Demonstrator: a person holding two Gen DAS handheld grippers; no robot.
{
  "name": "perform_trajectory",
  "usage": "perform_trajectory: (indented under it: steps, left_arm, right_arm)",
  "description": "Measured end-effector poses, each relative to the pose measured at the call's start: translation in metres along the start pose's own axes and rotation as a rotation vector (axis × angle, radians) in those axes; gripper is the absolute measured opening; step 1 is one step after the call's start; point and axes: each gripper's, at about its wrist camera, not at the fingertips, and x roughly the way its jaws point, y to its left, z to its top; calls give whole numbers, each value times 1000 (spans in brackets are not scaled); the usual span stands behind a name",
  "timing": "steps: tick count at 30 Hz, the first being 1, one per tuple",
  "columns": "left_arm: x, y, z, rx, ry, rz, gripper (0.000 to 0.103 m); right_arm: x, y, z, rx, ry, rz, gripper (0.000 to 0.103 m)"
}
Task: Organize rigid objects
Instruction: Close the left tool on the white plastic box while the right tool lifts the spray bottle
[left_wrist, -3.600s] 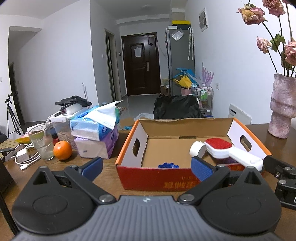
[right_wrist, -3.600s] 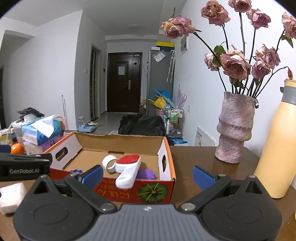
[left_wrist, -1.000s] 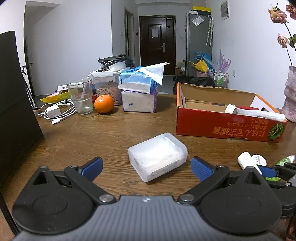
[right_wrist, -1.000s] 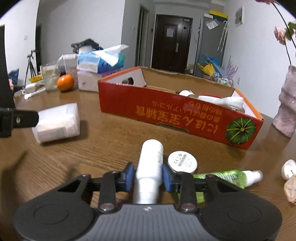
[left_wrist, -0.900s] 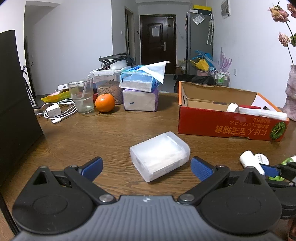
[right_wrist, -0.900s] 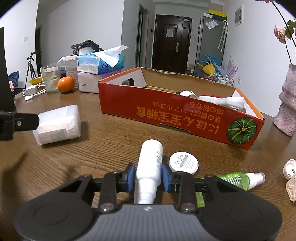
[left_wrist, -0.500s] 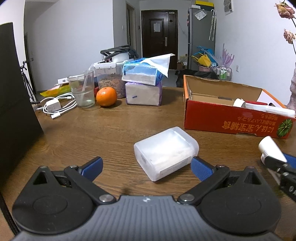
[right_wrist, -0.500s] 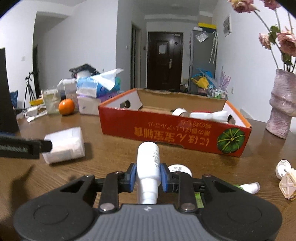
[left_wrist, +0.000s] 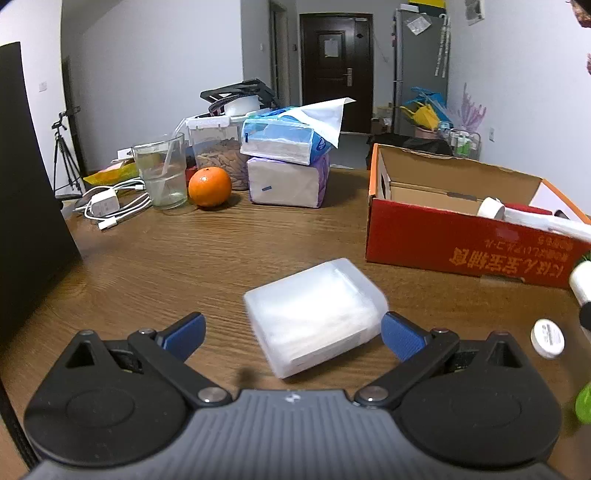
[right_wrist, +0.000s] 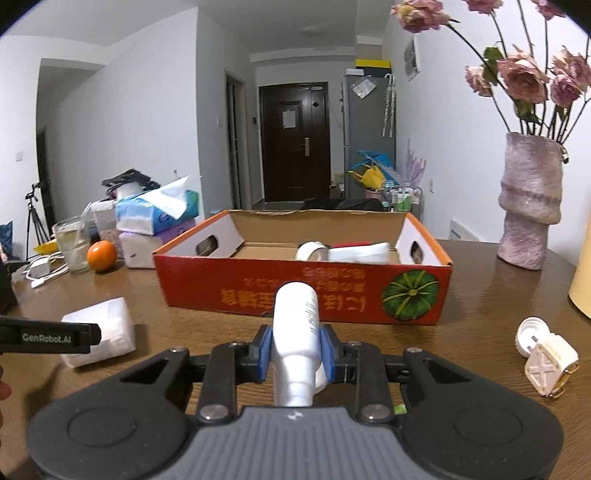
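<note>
My right gripper is shut on a white bottle and holds it above the table, in front of the red cardboard box. The box holds a tape roll and a white brush with a red pad. My left gripper is open, its blue pads either side of a frosted plastic case lying on the table; the case also shows in the right wrist view. The box shows at the right of the left wrist view.
Tissue packs, an orange, a glass and a charger cable stand at the back left. A white round cap lies right of the case. A white plug and a pink vase are at the right.
My right gripper has lifted the white bottle off the table and moved toward the box. My left gripper has moved closer to the frosted case, still open.
</note>
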Motion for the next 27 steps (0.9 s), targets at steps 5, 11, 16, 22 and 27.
perform_trajectory:
  steps: [5, 11, 16, 22, 27]
  left_arm:
    - [10, -16, 6, -36, 1, 40, 103]
    - [22, -37, 12, -37, 1, 114, 103]
    - [35, -50, 16, -43, 28, 189, 103]
    - [49, -48, 20, -102, 72, 238, 103]
    - [58, -46, 22, -115, 88, 252, 103]
  right_arm:
    - [3, -13, 1, 7, 1, -16, 26]
    - [7, -26, 0, 4, 10, -27, 26]
    - [11, -36, 0, 11, 17, -34, 26]
    - [14, -38, -1, 4, 27, -26, 26]
    - [13, -37, -1, 3, 27, -25, 26]
